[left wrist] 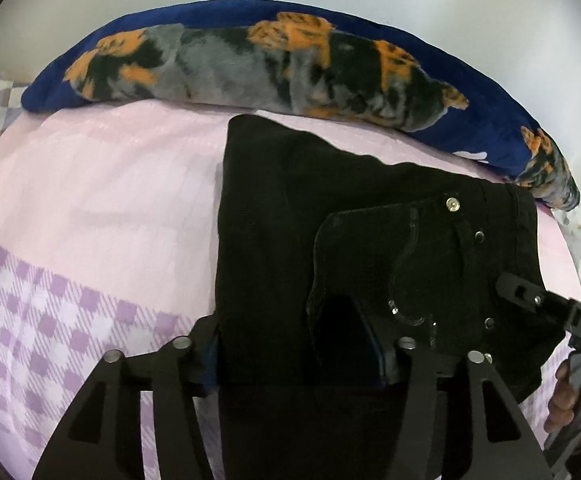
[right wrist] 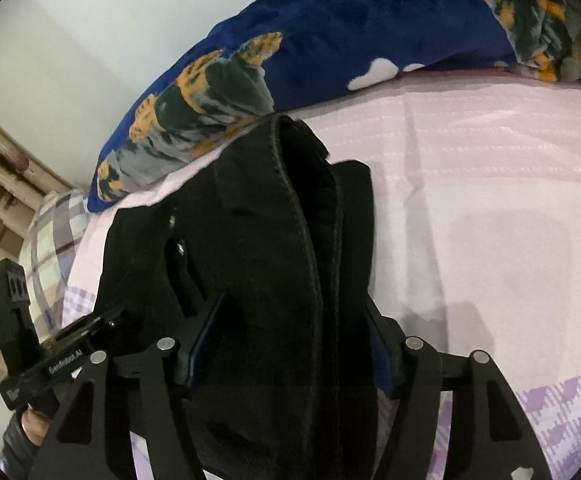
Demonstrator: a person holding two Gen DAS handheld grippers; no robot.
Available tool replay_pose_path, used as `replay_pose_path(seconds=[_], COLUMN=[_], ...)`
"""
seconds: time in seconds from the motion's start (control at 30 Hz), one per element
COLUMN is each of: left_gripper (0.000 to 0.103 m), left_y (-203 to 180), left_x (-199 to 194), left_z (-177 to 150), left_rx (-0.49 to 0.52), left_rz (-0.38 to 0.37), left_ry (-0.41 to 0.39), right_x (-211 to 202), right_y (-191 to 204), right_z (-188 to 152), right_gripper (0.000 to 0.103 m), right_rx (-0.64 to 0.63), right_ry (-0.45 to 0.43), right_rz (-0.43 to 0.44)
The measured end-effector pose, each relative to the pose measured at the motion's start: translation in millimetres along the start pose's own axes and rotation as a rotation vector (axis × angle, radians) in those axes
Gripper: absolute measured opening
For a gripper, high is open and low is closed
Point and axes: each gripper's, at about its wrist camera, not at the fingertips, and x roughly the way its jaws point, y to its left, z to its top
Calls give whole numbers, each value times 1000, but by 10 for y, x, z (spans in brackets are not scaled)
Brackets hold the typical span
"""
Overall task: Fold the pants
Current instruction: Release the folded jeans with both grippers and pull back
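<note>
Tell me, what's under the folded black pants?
The folded black pants lie on a pale pink bedsheet with purple checks. Anything directly beneath them is covered.

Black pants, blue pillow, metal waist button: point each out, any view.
black pants (left wrist: 274,216): left wrist view, on the flat folded leg panel.
blue pillow (right wrist: 330,40): right wrist view, on its plain blue area.
metal waist button (left wrist: 452,203): left wrist view, on the button face.

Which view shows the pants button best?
The left wrist view: the button shines clearly on the black pants, facing the camera. The right wrist view shows the pants edge-on, with only small unclear glints.
</note>
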Motion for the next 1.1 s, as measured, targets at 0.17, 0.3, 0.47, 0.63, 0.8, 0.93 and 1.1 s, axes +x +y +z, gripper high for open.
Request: replay_pose_path(seconds=[0.17,0.3,0.47,0.63,0.8,0.93,1.1], left_gripper=[62,63,63,64,64,64,64], left_y=[-142,-280,-406,-463,-535,-612,-696], left_x=[-124,-275,-472,-772,-993,-1113,-1183], left_z=[-200,-379,-620,-870,-1098,-1301,-1446], left_rx=[39,56,64,19,14,16,27], left_rz=[73,133,199,207,216,240,249], left_ry=[-30,-54,-76,-115,-125,-134,-132], right_x=[-124,-272,-522,-740,-922,-1052,-1154], right_y=[8,-6,14,108,269,437,568], right_z=[-150,-311,-478,-721,-974,-1181,-1333], right_gripper=[66,69,73,73,79,88,92], right_rx=[-51,-46,-48,-83,-107,-172,-225], right_ry=[-3,-23,-89,-117,-159,-207,-229], right_rz=[-39,-63,-103,-140,-164,-209,-231])
